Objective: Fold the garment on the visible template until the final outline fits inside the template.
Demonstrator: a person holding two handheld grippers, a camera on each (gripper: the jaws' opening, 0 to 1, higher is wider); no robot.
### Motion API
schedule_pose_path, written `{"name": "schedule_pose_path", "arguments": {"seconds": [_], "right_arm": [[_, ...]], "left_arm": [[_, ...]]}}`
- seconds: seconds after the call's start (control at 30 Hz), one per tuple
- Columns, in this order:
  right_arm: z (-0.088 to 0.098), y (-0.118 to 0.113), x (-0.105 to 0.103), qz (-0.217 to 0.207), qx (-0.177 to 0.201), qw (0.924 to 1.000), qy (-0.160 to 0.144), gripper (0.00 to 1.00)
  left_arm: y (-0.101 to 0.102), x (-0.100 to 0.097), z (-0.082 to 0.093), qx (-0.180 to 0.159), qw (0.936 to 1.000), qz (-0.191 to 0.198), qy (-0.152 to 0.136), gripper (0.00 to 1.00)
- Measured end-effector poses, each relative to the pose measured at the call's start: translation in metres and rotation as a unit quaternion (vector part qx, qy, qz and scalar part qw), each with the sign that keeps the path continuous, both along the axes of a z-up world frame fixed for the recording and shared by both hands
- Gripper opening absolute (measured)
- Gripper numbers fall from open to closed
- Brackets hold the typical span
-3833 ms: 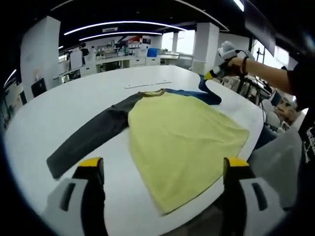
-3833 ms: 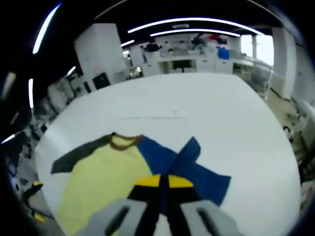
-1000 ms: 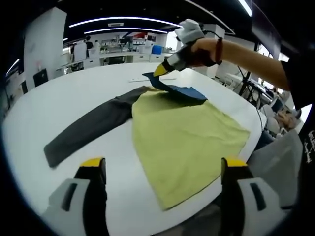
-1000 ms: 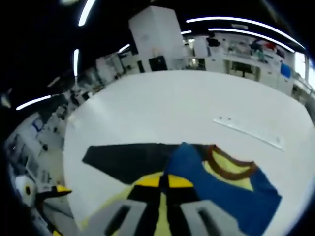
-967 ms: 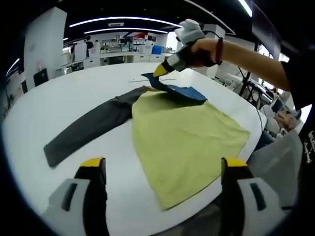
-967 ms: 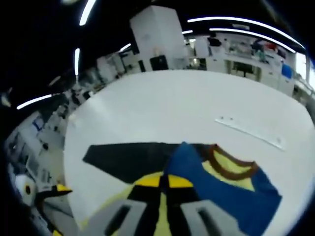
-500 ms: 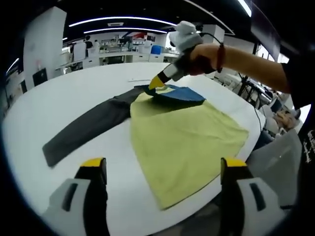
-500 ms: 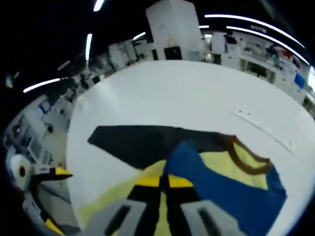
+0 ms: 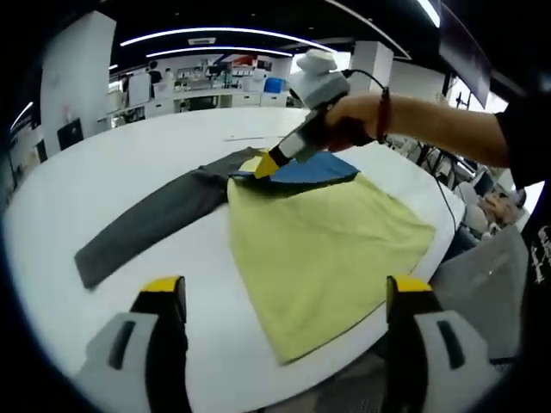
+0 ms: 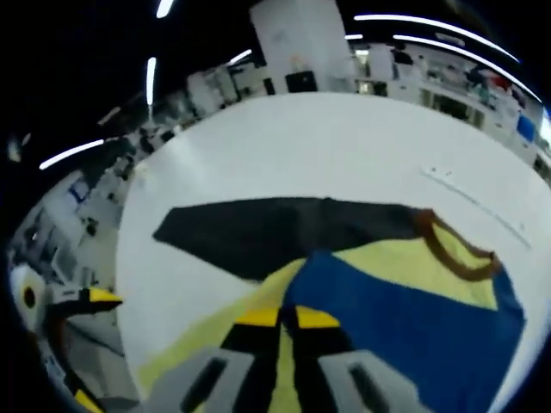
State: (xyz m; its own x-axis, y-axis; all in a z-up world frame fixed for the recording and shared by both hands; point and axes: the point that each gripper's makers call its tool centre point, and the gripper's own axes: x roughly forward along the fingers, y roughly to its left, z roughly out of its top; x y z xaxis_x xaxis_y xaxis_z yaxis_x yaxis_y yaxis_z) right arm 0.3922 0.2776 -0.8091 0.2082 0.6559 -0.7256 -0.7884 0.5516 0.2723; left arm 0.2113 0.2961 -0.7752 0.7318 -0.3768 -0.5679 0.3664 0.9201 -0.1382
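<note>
Folding the blue sleeve (image 9: pixel 320 168) across the chest of the garment (image 9: pixel 323 241), a yellow-bodied long-sleeved top lying flat on the white round worktop (image 9: pixel 103 185). Right gripper (image 9: pixel 265 165), held in a person's hand (image 9: pixel 349 120), low over the collar area with jaws pressed together, pinching the blue sleeve cuff (image 10: pixel 303 274). Left gripper (image 9: pixel 284 297) hovering at the near side, jaws spread wide, holding nothing. Dark grey sleeve (image 9: pixel 146 219) stretched out flat, unfolded. Likely next: laying the cuff down on the yellow body and letting go, then folding the grey sleeve inward. Near hem of the yellow body close to the worktop edge, possibly overhanging; plenty of bare worktop beyond the collar and past the grey sleeve. Thin pale strip (image 10: pixel 473 202) lying farther back, well apart from the garment.
</note>
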Motion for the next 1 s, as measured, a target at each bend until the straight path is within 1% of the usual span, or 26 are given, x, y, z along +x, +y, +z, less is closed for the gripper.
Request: {"name": "schedule_pose_path", "arguments": {"seconds": [0.07,0.13,0.27,0.37,0.47,0.53,0.57,0.67,0.8,0.9,0.93,1.0], "right_arm": [[0.000,0.002,-0.004,0.006,0.004,1.0000,0.004,0.02],[0.001,0.002,-0.008,0.007,0.002,1.0000,0.002,0.08],[0.003,0.003,-0.004,-0.001,0.010,0.9999,-0.001,0.37],[0.005,0.001,-0.003,0.004,0.008,0.9998,-0.015,0.52],[0.011,-0.003,-0.002,0.003,0.015,0.9996,-0.024,0.64],[0.013,-0.005,0.005,0.001,0.021,0.9994,-0.028,0.70],[0.014,-0.007,0.005,0.000,0.023,0.9993,-0.030,0.74],[0.022,-0.016,0.003,-0.015,0.042,0.9985,-0.032,0.87],[0.025,-0.033,0.011,-0.024,0.049,0.9978,-0.038,0.94],[0.027,-0.051,0.012,-0.035,0.050,0.9973,-0.042,0.99],[0.027,-0.058,0.016,-0.039,0.047,0.9971,-0.045,0.99],[0.030,-0.074,0.015,-0.046,0.045,0.9965,-0.053,0.99]], "left_arm": [[0.001,0.000,0.001,0.000,1.0000,0.001,-0.002,0.95],[0.001,0.000,0.001,-0.001,1.0000,0.002,-0.003,0.96],[0.002,0.000,0.003,0.000,1.0000,0.003,-0.007,0.99],[0.001,0.002,0.007,-0.007,0.9999,0.005,-0.014,0.99],[0.003,0.004,0.008,0.001,0.9999,0.007,-0.014,0.99],[0.006,0.005,0.008,0.004,0.9998,0.008,-0.016,0.99],[0.006,0.005,0.009,0.005,0.9998,0.008,-0.017,0.99],[0.011,0.006,0.010,0.006,0.9998,0.011,-0.018,0.99],[0.016,0.008,0.012,0.010,0.9996,0.017,-0.021,0.99],[0.022,0.010,0.012,0.013,0.9994,0.022,-0.022,0.99],[0.021,0.011,0.012,0.014,0.9994,0.023,-0.021,0.99],[0.022,0.012,0.012,0.016,0.9994,0.024,-0.022,0.99]]}}
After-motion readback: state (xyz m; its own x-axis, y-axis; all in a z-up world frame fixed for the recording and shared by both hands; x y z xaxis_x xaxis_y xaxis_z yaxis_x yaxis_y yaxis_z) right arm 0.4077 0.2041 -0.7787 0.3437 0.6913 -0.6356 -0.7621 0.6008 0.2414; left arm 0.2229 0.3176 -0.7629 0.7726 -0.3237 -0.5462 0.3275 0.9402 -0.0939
